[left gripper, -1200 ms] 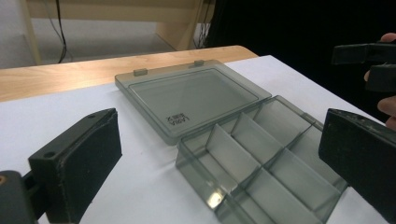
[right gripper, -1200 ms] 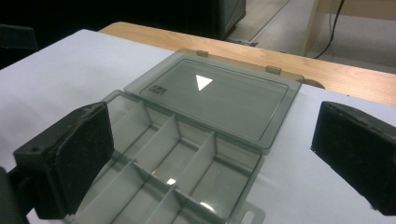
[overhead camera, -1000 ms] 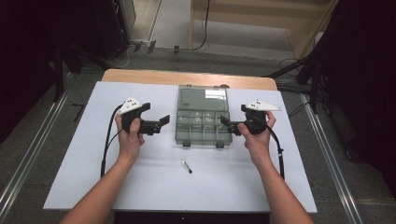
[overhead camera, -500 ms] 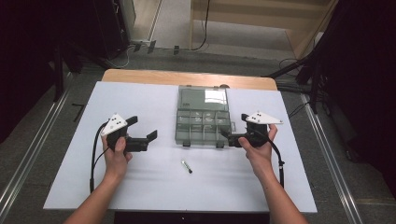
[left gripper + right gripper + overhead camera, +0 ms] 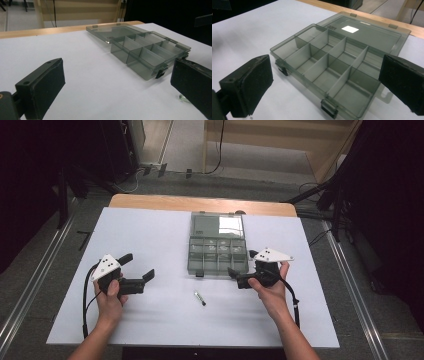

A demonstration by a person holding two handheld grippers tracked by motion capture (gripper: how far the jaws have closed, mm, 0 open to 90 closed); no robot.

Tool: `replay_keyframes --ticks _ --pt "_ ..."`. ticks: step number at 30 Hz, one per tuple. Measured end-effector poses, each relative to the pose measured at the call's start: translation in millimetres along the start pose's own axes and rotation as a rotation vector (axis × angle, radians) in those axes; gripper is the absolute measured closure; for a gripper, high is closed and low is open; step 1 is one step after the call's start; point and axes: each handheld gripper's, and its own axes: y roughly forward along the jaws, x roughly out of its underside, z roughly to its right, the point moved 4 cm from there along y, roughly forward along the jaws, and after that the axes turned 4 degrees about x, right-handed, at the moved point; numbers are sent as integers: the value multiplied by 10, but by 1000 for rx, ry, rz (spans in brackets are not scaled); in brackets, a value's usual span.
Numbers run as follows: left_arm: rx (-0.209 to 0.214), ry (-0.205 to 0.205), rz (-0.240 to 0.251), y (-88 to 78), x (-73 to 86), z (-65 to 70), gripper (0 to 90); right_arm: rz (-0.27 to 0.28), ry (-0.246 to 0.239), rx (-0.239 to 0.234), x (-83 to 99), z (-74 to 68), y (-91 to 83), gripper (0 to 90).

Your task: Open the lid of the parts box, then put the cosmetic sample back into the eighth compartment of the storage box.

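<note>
The right tool (image 5: 239,276) sits wide open just beside the open compartment box (image 5: 217,251). The left tool (image 5: 137,267), also open, is well away from the box.

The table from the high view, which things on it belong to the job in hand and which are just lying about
In the job:
- grey compartment box, lid open flat behind it
- small clear piece on the white table, in front of the box
- left gripper, open
- right gripper, open, at the box's near right corner

Lying about:
- cables on the floor beyond the table
</note>
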Motion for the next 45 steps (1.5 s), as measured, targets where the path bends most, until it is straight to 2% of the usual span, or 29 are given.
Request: replay_keyframes --ticks 4,11,16,20,32,36,38,41,45 --pt "-8 10 -4 -90 54 8 0 2 -10 -34 10 -79 -2 0" --pt "-18 14 -8 -200 142 -16 0 -36 -18 -61 24 -189 26 0" --pt "-31 24 -39 -238 234 -18 0 -54 -28 -82 29 -267 59 0" --pt "-35 21 -30 -301 239 -15 0 -73 -43 -100 18 -360 83 26" --pt "-49 11 -24 -421 292 -42 0 -176 -97 -121 74 -652 195 241" --pt "-56 14 -36 -413 305 -52 0 -220 -115 -143 115 -737 243 336" --pt "-57 4 -34 -409 308 -63 0 -247 -130 -149 135 -785 270 441" --pt "-59 -4 -33 -410 309 -73 0 -287 -147 -140 166 -852 313 453" --pt "-59 9 -43 -400 312 -63 0 -322 -181 -137 203 -923 361 490"
